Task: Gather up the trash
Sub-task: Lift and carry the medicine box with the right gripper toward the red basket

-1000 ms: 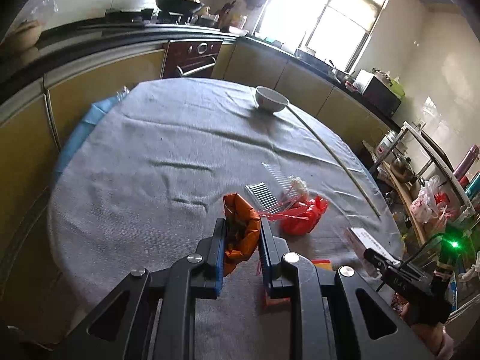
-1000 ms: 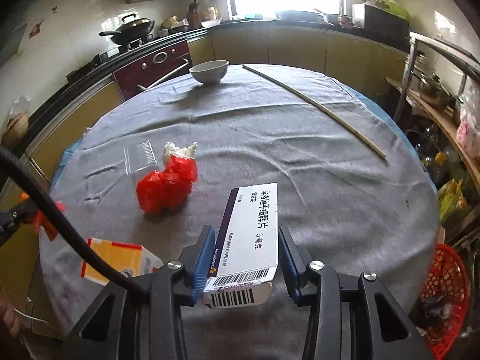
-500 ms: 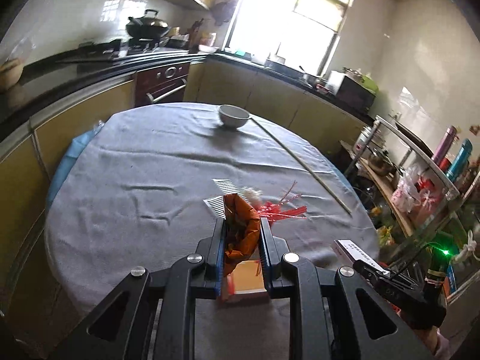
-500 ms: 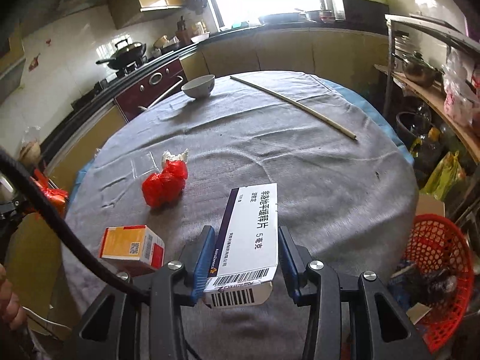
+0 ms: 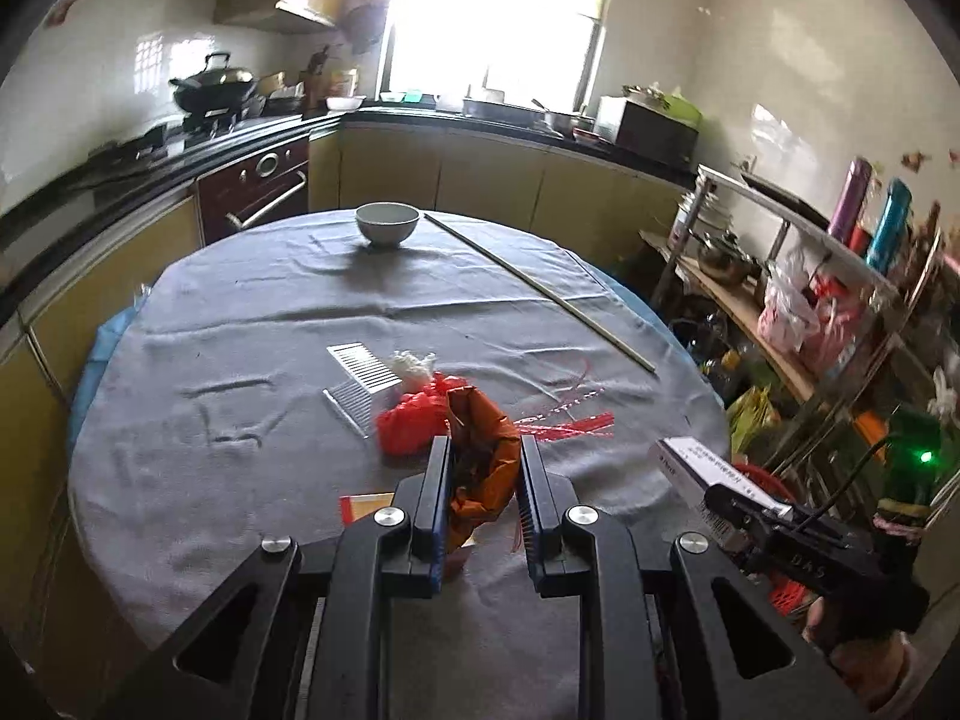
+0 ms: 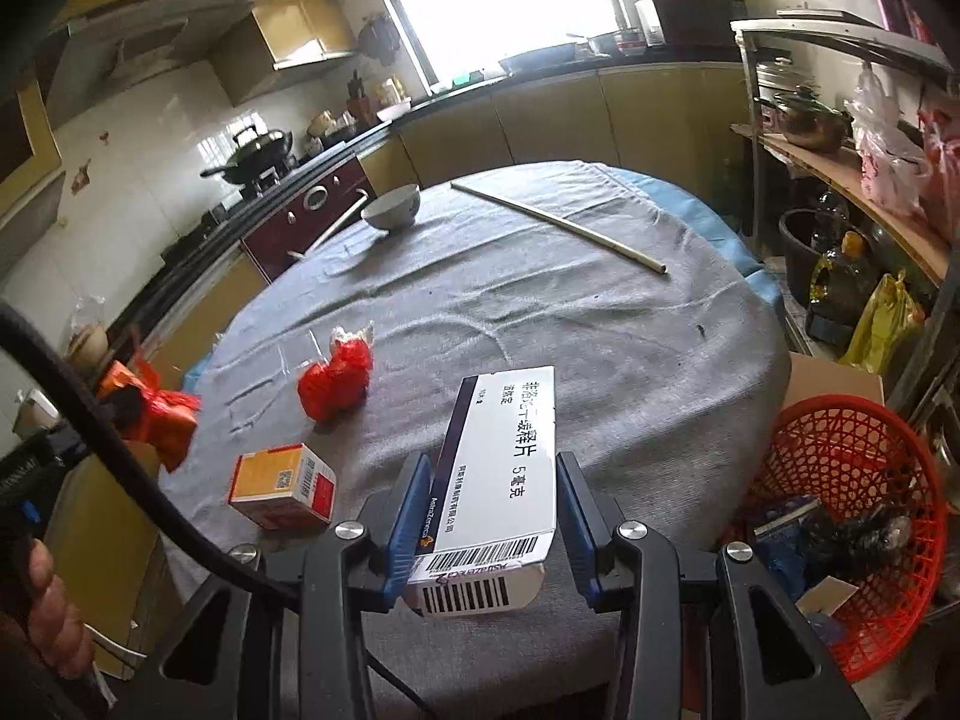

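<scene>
My right claw [image 6: 491, 516] is clamped on a white medicine box [image 6: 501, 462], barcode end toward the camera, above the near edge of the grey-clothed round tabletop [image 6: 600, 348]. On the cloth I see an orange and red carton [image 6: 282, 489] to the left, a crumpled red bag [image 6: 334, 381] beyond it, and farther back a white bowl [image 6: 391, 208] and 1 long thin stick [image 6: 558, 227]. A red mesh basket [image 6: 840, 516] with trash inside sits low on the right beside the tabletop, and at the far left my left claw [image 6: 129, 405] grips an orange wrapper [image 6: 159, 414].
</scene>
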Motion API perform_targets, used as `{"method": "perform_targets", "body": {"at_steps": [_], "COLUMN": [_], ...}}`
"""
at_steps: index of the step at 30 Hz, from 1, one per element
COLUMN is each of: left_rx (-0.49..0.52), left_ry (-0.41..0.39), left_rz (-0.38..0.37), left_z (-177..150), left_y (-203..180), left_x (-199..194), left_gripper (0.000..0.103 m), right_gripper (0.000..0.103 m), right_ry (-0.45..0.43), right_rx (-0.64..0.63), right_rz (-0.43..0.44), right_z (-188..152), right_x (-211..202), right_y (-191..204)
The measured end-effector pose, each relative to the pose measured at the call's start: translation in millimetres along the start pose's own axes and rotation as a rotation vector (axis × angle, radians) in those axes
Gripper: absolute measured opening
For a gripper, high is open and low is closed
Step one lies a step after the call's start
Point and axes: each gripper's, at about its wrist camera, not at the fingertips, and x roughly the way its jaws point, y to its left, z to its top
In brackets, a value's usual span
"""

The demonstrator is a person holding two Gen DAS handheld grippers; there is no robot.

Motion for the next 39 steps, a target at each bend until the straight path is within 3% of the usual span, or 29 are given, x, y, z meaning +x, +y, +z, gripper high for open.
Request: {"method": "perform_targets", "body": {"at_steps": [16, 30, 39], "left_rx": [0.177, 0.279, 0.360], "left_ry": [-0.004, 0.036, 0.067], "left_rz": [0.119, 0.089, 0.025], "left_z": [-6, -7, -12], "left_y": [-61, -113, -160], "left_x": [5, 31, 53], "left_gripper": [0.022, 0.022, 0.022], "right_gripper": [0.045, 0.045, 0.045], "right_ry": [-0.055, -0.091, -0.120], "right_rx": [0.041, 0.129, 0.189], "right_rz": [0.037, -0.003, -0.058], "right_z": [-4, -5, -10], "right_x": [-24, -39, -52], "right_y": [-30, -80, -120]}}
